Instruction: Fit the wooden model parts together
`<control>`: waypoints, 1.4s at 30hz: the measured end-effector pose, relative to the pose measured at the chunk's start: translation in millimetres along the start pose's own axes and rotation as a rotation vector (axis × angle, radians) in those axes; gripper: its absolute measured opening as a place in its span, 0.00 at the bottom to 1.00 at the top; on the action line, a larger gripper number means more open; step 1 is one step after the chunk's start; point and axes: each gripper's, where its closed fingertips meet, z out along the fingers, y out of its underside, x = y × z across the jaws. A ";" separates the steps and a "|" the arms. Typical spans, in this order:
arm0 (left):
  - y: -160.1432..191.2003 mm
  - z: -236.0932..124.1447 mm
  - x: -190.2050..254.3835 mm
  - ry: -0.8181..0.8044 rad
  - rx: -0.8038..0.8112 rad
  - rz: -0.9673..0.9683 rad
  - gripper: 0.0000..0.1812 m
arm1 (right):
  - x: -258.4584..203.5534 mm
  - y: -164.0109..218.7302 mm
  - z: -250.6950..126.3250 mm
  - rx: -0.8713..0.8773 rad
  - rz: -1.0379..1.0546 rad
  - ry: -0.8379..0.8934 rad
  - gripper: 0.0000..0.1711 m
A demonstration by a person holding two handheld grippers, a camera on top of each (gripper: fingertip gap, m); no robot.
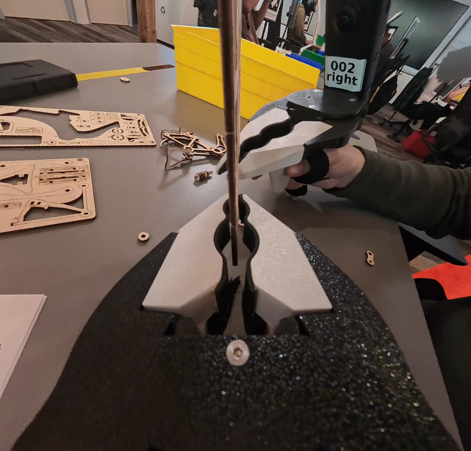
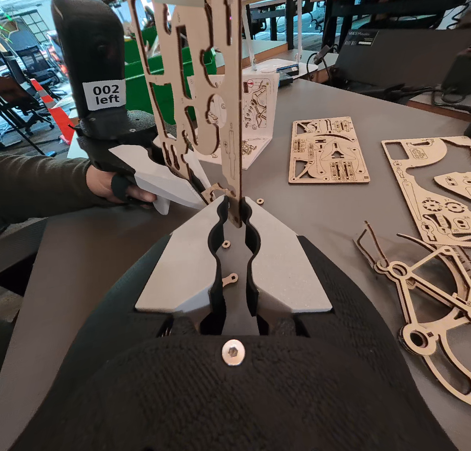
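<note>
Grey table (image 2: 318,102) – wooden sheets (image 2: 328,151), half-built model (image 2: 418,286), instruction leaflet (image 2: 257,112).

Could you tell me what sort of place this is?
Probably a shared lab or workshop: a grey table with laser-cut wooden sheets, a yellow bin, and office chairs and other desks behind.

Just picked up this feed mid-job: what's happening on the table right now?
A person has a hand-held gripper in each hand, and both grip the same wooden parts sheet, held upright on edge above the grey table. The left hand-held gripper pinches its lower edge; the right hand-held gripper grips a lower corner. A partly built wooden model and two flat parts sheets lie nearby, untouched.
</note>
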 end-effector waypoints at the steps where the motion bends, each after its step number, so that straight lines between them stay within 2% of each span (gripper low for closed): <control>1: -0.1 -0.3 0.4 0.005 0.001 -0.003 0.00 | -0.4 -0.2 -0.1 -0.002 -0.005 0.000 0.05; 5: 0.8 -0.2 2.1 0.020 -0.004 -0.009 0.00 | -1.9 0.8 -0.6 -0.015 -0.012 -0.007 0.05; 14: -2.9 -4.2 -3.9 0.012 0.026 -0.051 0.00 | -10.8 -1.8 -5.8 -0.021 0.002 -0.100 0.19; 16: -5.1 -6.4 -6.4 0.025 0.042 -0.088 0.00 | -9.7 -5.3 -10.0 -0.007 0.005 -0.110 0.20; 20: -9.8 -9.3 3.0 0.147 0.075 -0.149 0.01 | -6.2 -13.6 -18.6 0.036 0.041 -0.131 0.18; 23: -14.0 -11.3 19.2 0.280 0.094 -0.185 0.01 | -10.8 -17.4 -23.5 0.058 0.090 -0.196 0.14; 26: -15.5 -12.7 27.3 0.333 0.099 -0.184 0.00 | -21.3 -17.2 -26.3 0.054 0.131 -0.287 0.11; 28: -14.3 -12.2 29.5 0.342 0.091 -0.177 0.00 | -30.2 -17.9 -27.7 0.052 0.170 -0.358 0.09; 31: -13.6 -12.2 31.8 0.356 0.087 -0.172 0.00 | -33.8 -17.0 -27.7 0.046 0.212 -0.396 0.01; 42: -13.3 -13.3 35.9 0.373 0.082 -0.131 0.00 | -39.6 -17.1 -31.9 0.049 0.346 -0.517 0.02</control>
